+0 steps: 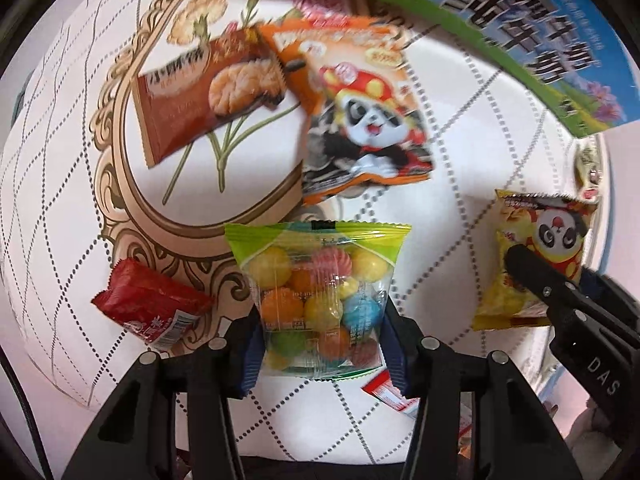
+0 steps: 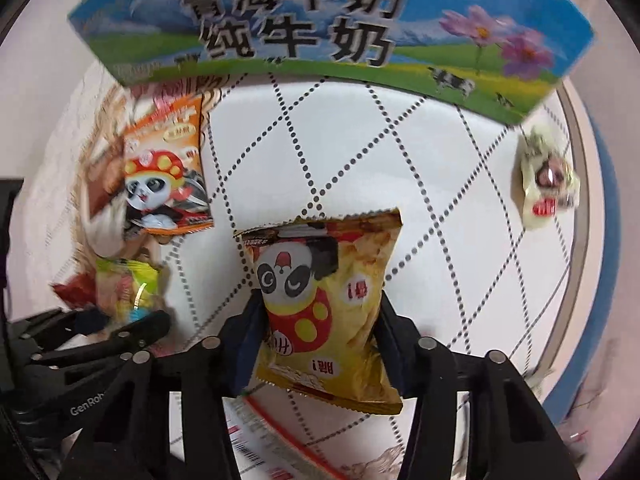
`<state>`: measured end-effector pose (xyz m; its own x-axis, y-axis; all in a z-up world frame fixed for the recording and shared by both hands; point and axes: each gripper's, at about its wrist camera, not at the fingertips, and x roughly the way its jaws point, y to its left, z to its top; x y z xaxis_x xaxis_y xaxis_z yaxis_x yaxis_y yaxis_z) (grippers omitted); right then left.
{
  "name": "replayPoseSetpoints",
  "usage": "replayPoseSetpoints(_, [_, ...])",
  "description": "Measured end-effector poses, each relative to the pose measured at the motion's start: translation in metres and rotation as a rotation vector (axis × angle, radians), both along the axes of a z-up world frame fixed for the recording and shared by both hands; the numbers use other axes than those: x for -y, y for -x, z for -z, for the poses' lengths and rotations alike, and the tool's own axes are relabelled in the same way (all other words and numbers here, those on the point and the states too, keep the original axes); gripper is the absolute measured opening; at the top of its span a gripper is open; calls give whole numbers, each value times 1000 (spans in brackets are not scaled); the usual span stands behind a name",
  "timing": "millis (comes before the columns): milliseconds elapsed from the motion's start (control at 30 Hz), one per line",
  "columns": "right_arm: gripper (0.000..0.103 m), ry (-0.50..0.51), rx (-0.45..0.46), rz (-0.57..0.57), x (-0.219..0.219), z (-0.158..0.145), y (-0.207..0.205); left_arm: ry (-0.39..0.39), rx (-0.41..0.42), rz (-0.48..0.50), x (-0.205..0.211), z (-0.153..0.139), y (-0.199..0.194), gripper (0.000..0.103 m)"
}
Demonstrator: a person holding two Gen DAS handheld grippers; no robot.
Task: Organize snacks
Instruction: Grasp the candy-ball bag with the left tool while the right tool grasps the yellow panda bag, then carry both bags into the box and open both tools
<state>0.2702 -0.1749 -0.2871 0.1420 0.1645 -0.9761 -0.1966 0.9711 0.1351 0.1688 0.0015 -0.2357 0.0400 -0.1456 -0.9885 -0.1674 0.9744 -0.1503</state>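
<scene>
A clear bag of coloured candy balls (image 1: pixel 320 292) with a green top seam sits between the fingers of my left gripper (image 1: pixel 322 320), which is shut on its sides. In the right wrist view, a yellow panda snack bag (image 2: pixel 332 300) is pinched at both sides by my right gripper (image 2: pixel 320 312), which is shut on it. The same yellow bag (image 1: pixel 520 240) shows at the right of the left wrist view under the right gripper's finger (image 1: pixel 532 272). Both grippers point down at the white quilted tablecloth (image 2: pixel 360 152).
A brown rice-cracker pack (image 1: pixel 208 96), an orange panda pack (image 1: pixel 360 112) and a red pack (image 1: pixel 152 304) lie on the cloth. A blue-green milk carton box (image 2: pixel 320 28) stands at the far side. A small pale wrapped sweet (image 2: pixel 548 176) lies to the right.
</scene>
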Motion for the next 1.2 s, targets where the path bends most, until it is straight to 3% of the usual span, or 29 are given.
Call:
replayPoseSetpoints(200, [52,-163,-58,98,35,-11,4,46,48,39,14,-37,-8,48])
replayPoseSetpoints(300, [51,-231,-53,130,51,-31,3,91,81,52,20,-63,-19,48])
replayPoseSetpoints(533, [51,-371,81,180,77,-121,-30,183,227,117,33,-152,-75,48])
replayPoseSetpoints(700, [51,-338,215,163,89,-176,-84,120,318,160,29,-190,-131,48])
replayPoseSetpoints(867, [51,-260,195,127,83,-167,-150,48,276,174,33,-179,-192,48])
replayPoseSetpoints(1133, [55,-228,22,100,86,-107,-200,22,71,152,26,-106,-243,48])
replayPoseSetpoints(1200, [95,-215,-17,108,86,-93,-206,1,25,145,23,-91,-244,55])
